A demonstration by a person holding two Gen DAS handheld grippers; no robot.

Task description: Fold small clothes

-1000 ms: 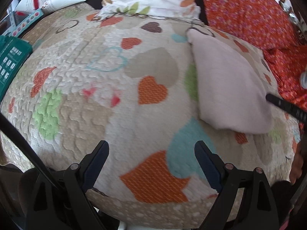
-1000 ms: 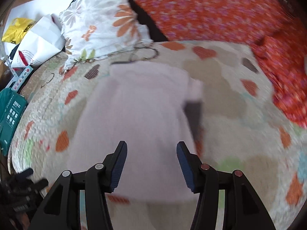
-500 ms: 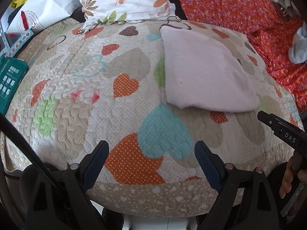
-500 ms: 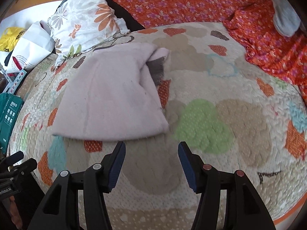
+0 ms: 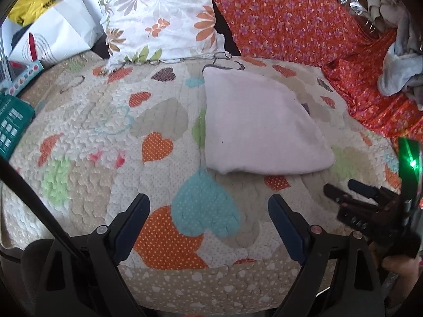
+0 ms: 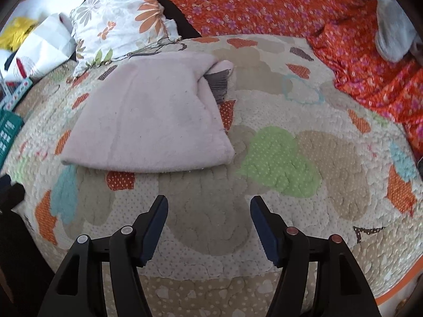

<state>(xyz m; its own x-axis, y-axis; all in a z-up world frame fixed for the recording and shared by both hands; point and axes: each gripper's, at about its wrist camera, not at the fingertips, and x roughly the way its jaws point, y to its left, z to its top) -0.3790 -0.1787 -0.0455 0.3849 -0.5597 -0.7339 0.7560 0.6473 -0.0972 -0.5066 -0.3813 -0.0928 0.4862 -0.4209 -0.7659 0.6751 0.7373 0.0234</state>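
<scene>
A pale pink garment [image 5: 259, 121] [image 6: 150, 121] lies folded flat on the heart-patterned quilt [image 5: 111, 121] [image 6: 304, 163], with a grey fringed bit [image 6: 218, 83] poking out at its right side. My left gripper [image 5: 208, 206] hovers open above the quilt's near edge, short of the garment, nothing between its fingers. My right gripper [image 6: 208, 206] is also back from the garment, over bare quilt; its jaws are opening and hold nothing. In the left wrist view the right gripper [image 5: 349, 191] shows at the far right, with a hand below it.
A floral pillow [image 5: 161, 18] [image 6: 119, 18] lies behind the garment. An orange flowered cover [image 5: 290, 23] [image 6: 251, 2] spreads at the back and right, with a pile of grey clothes [image 5: 399, 63] [image 6: 391, 37] on it. A white bag [image 5: 53, 37] and a green box [image 5: 12, 126] sit at the left.
Both grippers have pulled back from the pink garment, which now lies farther off in both views. The right gripper's fingers stand wider apart than before.
</scene>
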